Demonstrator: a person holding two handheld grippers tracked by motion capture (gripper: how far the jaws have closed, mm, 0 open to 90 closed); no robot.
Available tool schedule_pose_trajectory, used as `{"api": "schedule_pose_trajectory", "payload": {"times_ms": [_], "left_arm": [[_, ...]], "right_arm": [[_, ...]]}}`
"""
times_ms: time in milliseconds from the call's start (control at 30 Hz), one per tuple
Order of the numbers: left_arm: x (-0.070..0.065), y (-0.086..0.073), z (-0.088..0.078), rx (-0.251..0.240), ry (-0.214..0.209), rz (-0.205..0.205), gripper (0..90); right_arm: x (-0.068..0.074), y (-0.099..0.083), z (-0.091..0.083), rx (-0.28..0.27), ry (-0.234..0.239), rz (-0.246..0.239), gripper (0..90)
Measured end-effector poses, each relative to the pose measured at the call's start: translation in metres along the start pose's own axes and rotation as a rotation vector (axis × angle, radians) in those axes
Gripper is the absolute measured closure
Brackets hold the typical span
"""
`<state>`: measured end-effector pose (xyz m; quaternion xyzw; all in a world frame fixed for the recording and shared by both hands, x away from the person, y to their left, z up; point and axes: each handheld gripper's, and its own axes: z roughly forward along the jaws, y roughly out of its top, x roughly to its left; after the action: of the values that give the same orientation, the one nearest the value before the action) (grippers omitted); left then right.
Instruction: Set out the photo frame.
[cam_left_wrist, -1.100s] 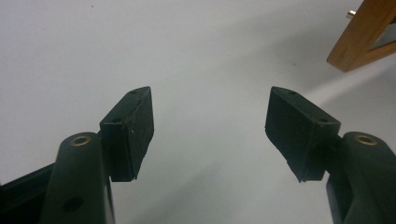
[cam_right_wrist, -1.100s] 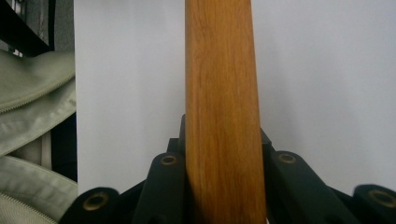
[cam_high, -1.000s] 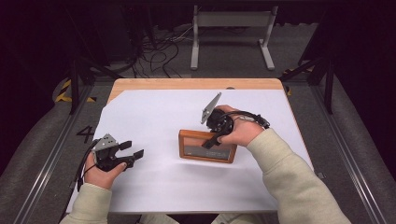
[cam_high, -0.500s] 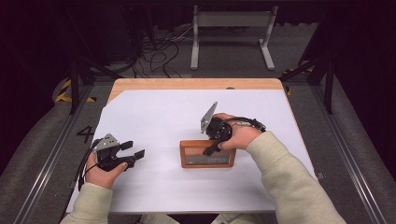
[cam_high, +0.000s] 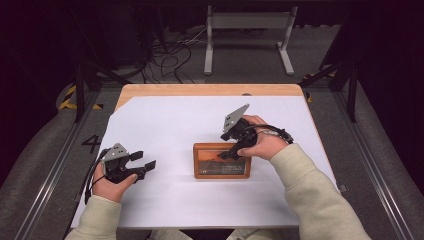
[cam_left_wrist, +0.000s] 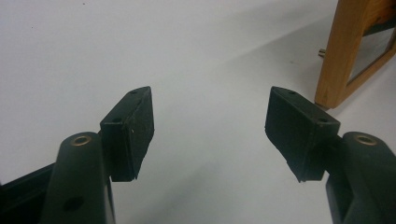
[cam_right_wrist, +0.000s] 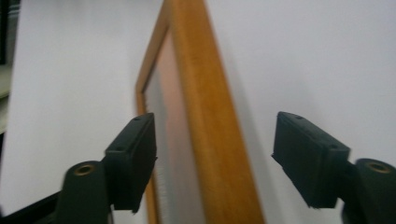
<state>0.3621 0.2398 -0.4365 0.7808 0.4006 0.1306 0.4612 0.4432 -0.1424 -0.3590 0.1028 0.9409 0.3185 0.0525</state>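
The right hand-held gripper (cam_high: 231, 154) has just been opening; its jaws now stand spread astride the top edge of the wooden picture frame (cam_high: 222, 161), pads clear of the wood. The frame stands at mid-bench (cam_high: 165, 125). Lift straight off, I'd judge, so neither pad tips it. The left hand-held gripper (cam_high: 144, 164) rests spread, empty, well apart.

This looks like a lab or recording studio set up for staged work. A wooden table (cam_high: 210, 90) covered by a white sheet (cam_high: 175, 130) stands on grey carpet between metal floor rails (cam_high: 47, 175), with black curtains all around. Behind it lie tangled cables (cam_high: 172, 52), a white metal stand (cam_high: 247, 20), yellow-black hazard tape (cam_high: 67, 97) and a painted number 4 (cam_high: 92, 144) on the floor.
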Motion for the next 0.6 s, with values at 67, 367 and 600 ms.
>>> {"api": "schedule_pose_trajectory", "payload": {"times_ms": [67, 367, 600], "left_arm": [[0.0, 0.0, 0.001, -0.006, 0.0, 0.009, 32.9], [-0.006, 0.001, -0.001, -0.009, -0.018, 0.017, 30.8], [-0.01, 0.0, -0.004, -0.02, -0.031, 0.02, 29.4]], "right_arm": [[-0.001, -0.005, -0.007, -0.044, -0.032, 0.03, 26.1], [0.009, -0.035, -0.043, -0.163, -0.143, 0.114, 24.3], [0.022, -0.07, -0.075, -0.282, -0.248, 0.222, 22.9]]}}
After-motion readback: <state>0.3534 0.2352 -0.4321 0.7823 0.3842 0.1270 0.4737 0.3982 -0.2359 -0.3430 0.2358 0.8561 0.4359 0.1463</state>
